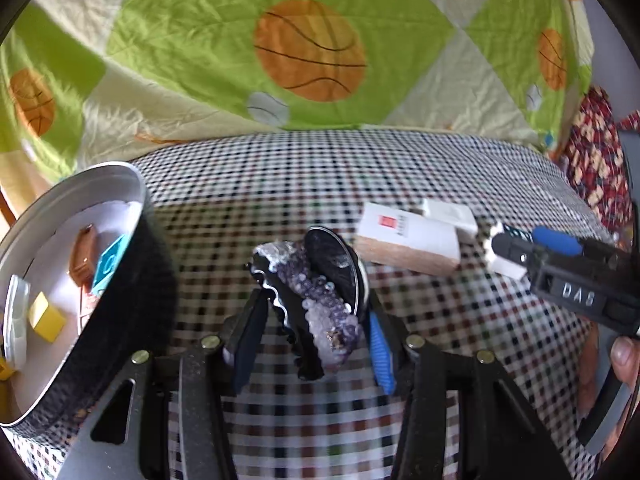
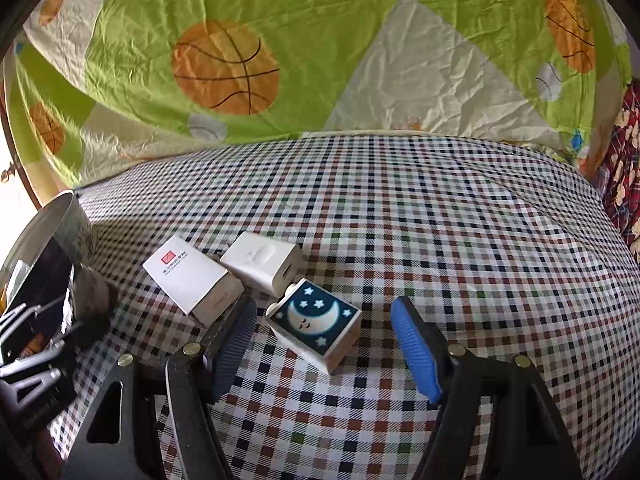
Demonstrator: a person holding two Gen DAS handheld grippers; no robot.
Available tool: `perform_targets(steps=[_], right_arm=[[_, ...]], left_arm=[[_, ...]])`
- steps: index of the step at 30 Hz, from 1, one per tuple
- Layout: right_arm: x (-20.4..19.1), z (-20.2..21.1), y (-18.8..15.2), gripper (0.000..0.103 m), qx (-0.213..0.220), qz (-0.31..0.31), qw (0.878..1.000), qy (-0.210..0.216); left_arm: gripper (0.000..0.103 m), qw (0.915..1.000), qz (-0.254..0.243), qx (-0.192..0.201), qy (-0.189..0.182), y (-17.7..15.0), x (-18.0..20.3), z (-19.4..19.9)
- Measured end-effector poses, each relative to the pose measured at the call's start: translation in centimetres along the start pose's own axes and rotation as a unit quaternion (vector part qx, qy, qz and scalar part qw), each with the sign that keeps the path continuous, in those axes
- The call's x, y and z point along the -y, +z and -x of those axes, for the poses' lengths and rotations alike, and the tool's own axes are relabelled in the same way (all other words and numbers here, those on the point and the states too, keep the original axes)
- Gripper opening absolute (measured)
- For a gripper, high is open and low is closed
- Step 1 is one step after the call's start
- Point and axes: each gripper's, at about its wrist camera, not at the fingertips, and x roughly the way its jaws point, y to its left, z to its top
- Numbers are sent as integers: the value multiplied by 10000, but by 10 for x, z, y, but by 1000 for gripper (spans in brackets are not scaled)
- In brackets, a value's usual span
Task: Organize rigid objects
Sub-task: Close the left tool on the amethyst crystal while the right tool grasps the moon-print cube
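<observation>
My left gripper (image 1: 314, 316) is shut on a purple crystal geode (image 1: 320, 304) with a dark rind, held just above the checked cloth, right of a round black tin (image 1: 136, 240). The tin holds a yellow block (image 1: 46, 318), a blue block (image 1: 108, 264) and a brown piece (image 1: 84, 260). My right gripper (image 2: 320, 312) stands open around a moon-and-stars block (image 2: 316, 320) lying on the cloth, with a gap on each side of it. A white box with a red logo (image 2: 188, 276) and a white charger (image 2: 264, 260) lie just behind that block.
The checked tablecloth (image 2: 440, 240) stretches free to the right and back. A green basketball-print sheet (image 2: 280, 40) hangs behind the table. A red patterned fabric (image 2: 624, 160) is at the far right. A person's fingers (image 1: 624, 352) hold the right gripper's handle.
</observation>
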Motion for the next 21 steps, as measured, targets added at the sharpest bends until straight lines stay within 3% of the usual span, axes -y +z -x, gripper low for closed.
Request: perform_targets(steps=[9,10,11,12,21], right_arm=[[1,-18,2,72,-413,-69,9991,54],[1,-18,3,68,-411,-78,9991,83],[1,-20,4,53,-438,-88,9989,119],[2,-21,5,53,-452,-99,9988,138],[0,-2,3,53,-50,-21,9999,143]], left_arm=[[47,9999,72,48,-69,1,-4,-1],[47,9999,72,65,-52,1,-4,-1],[47,9999,58,88,-31,0,-3,0],[47,9999,45,110,-7,-1,-3,2],[47,9983,35,499,292,-3,-3,17]])
